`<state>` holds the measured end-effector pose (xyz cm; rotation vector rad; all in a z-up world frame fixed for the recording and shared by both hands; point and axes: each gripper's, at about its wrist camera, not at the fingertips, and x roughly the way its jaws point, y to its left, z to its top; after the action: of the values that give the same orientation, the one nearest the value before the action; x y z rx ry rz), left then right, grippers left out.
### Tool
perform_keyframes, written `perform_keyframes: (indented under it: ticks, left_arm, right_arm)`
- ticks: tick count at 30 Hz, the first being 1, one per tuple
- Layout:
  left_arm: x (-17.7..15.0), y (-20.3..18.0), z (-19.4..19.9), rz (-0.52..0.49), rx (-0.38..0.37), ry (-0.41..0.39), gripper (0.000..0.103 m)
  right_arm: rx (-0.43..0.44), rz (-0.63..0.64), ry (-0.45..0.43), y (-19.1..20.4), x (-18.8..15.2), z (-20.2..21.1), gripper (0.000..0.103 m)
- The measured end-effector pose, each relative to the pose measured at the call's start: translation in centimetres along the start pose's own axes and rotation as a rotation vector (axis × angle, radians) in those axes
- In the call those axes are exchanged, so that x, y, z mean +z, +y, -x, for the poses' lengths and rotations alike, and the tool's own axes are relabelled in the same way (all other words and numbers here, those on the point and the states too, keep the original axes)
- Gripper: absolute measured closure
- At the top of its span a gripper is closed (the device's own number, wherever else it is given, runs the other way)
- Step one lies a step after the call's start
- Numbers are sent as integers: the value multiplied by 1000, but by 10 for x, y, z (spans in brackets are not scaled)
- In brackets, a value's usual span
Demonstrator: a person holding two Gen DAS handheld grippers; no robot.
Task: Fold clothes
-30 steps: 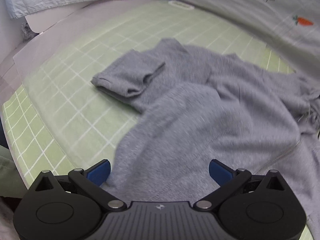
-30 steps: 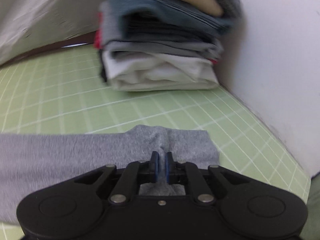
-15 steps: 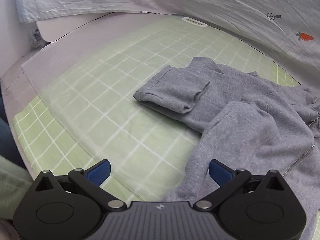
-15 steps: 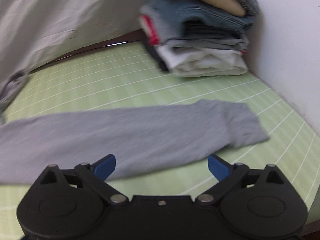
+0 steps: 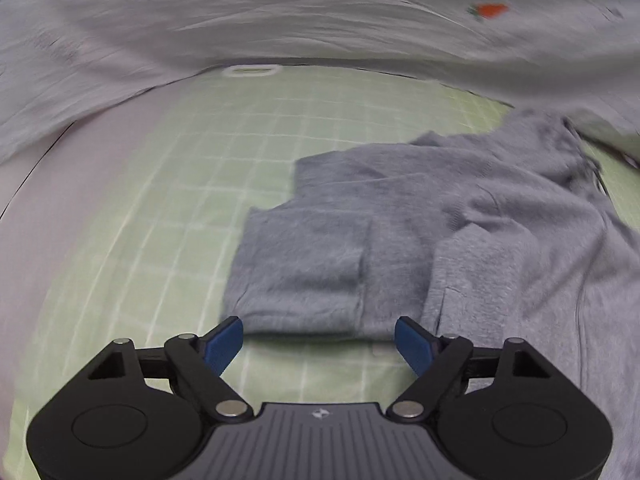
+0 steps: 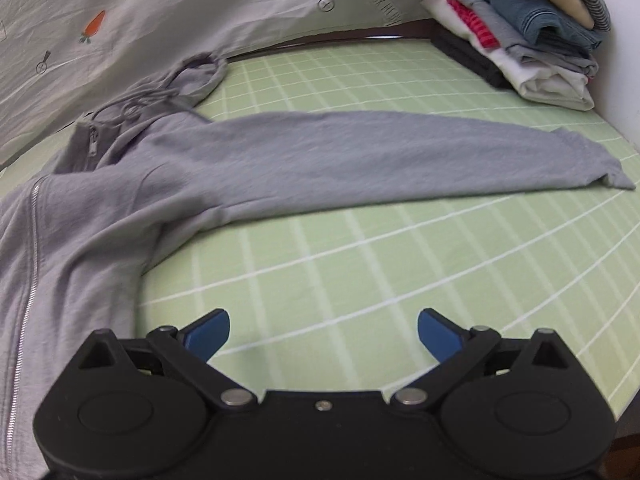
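A grey zip hoodie (image 6: 120,200) lies on the green checked mat (image 6: 360,272). In the right wrist view its one sleeve (image 6: 380,152) stretches flat to the right, cuff near the clothes stack. My right gripper (image 6: 323,330) is open and empty, above bare mat in front of that sleeve. In the left wrist view the hoodie's other sleeve (image 5: 304,264) lies folded back on itself, its cuff end just ahead of my left gripper (image 5: 319,340), which is open and empty. The hoodie body (image 5: 540,248) lies to the right.
A stack of folded clothes (image 6: 528,36) stands at the mat's far right corner against a white wall. A pale printed sheet (image 6: 160,12) hangs along the back; it also shows in the left wrist view (image 5: 320,12). The mat's right edge (image 6: 628,360) is close.
My right gripper let go of the sleeve cuff, opened and drew back, leaving the sleeve stretched out. My left gripper swung towards the folded sleeve and now sits right in front of it.
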<state>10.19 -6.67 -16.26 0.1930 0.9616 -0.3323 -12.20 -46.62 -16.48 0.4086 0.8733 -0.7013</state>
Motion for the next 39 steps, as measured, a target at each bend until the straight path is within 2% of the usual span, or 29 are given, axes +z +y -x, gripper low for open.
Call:
perform_keyframes:
  ticks: [2,4,5,6,7,9,10,13,15,18,21,24,25,28,33,36,38,39]
  left_arm:
    - [3,-7,-9,-124,-7,-4,20]
    - [3,-9,-19,-220,-12,-3,26]
    - [4,-8,-23,-244,-19,-2,38]
    - [5,0,-25,-220,-42,-3,50]
    - [6,8,-27,-195,-65,-4,53]
    - [9,23,-31,-147,-111,-7,89]
    - [10,32,-31,-121,-127,-11,91]
    - [15,62,-22,-30,-100,-53,92]
    - [23,85,-14,-9,-27,-89,93]
    - [33,136,-4,71,129,-132,94]
    - [39,203,3,251,269,-147,94]
    - [40,262,15,403,457,-167,94]
    - [39,277,20,455,485,-177,94]
    - [31,312,32,561,552,-224,94]
    - [28,318,44,563,591,-272,93]
    - [24,311,43,536,617,-258,93]
    - [20,311,38,554,623,-227,93]
    - [17,312,34,570,615,-199,89]
  right_arm:
    - [-21,-23,10,13,-7,0,1]
    - [-43,-49,18,23,-13,0,1]
    - [-61,-50,16,29,-15,0,1]
    - [-77,-47,17,34,-16,0,1]
    - [-86,-52,14,37,-17,0,1]
    - [-99,-72,12,42,-17,0,1]
    - [-106,-80,12,43,-16,-1,0]
    - [-127,-104,15,46,-13,-4,0]
    - [-137,-114,21,48,-10,-6,0]
    - [-146,-122,27,54,-6,-9,0]
    - [-149,-123,31,59,-4,-12,0]
    - [-143,-113,33,64,-2,-13,0]
    - [-139,-108,34,65,-1,-14,0]
    - [-134,-101,35,66,-1,-14,0]
    - [-129,-94,33,65,0,-15,0]
    - [-127,-92,31,65,1,-15,0]
    - [-125,-91,28,64,0,-15,0]
    - [-125,-90,27,64,0,-15,0]
